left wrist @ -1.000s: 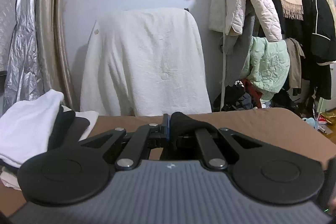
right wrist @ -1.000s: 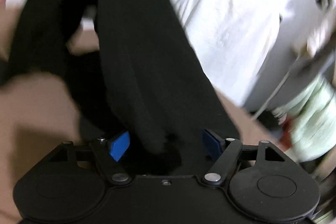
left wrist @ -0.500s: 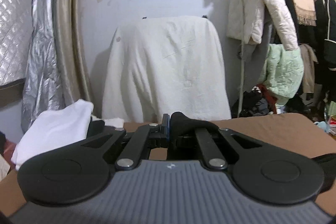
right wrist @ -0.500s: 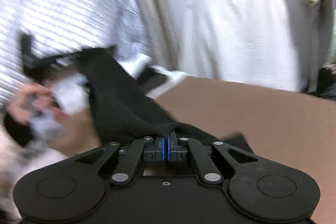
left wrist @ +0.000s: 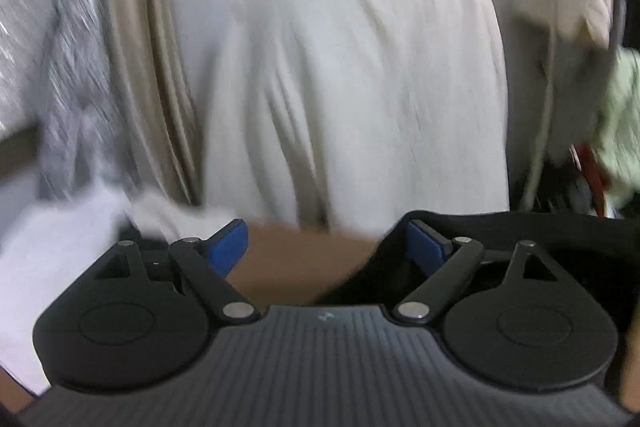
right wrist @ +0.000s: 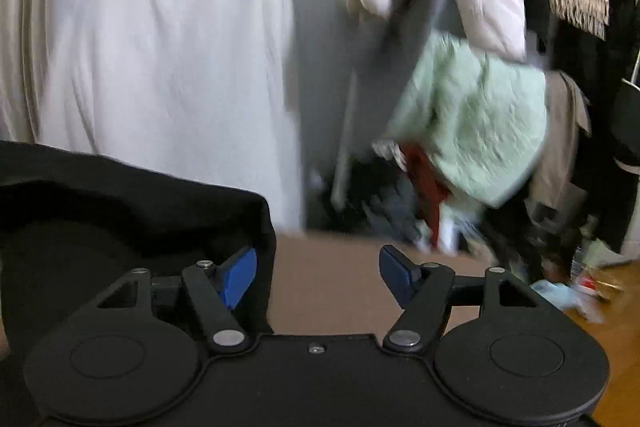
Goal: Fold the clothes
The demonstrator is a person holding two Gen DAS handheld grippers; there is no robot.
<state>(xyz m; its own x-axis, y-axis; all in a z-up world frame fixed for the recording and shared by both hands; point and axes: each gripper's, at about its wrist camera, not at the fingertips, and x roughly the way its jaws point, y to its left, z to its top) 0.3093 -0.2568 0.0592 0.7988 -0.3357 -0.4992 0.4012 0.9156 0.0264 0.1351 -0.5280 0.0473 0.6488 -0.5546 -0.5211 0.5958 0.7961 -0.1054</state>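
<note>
Both grippers — left gripper, right gripper — fingers spread, black garment seemingly draped alongside, ungripped.

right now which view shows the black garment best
The right wrist view: the black garment fills its lower left, draped beside the open right tool. The left wrist view catches only a blurred edge by the open left tool.

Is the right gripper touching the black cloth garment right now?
Touching. In the right wrist view the black cloth garment drapes over one blue finger pad of the open right gripper.
</note>
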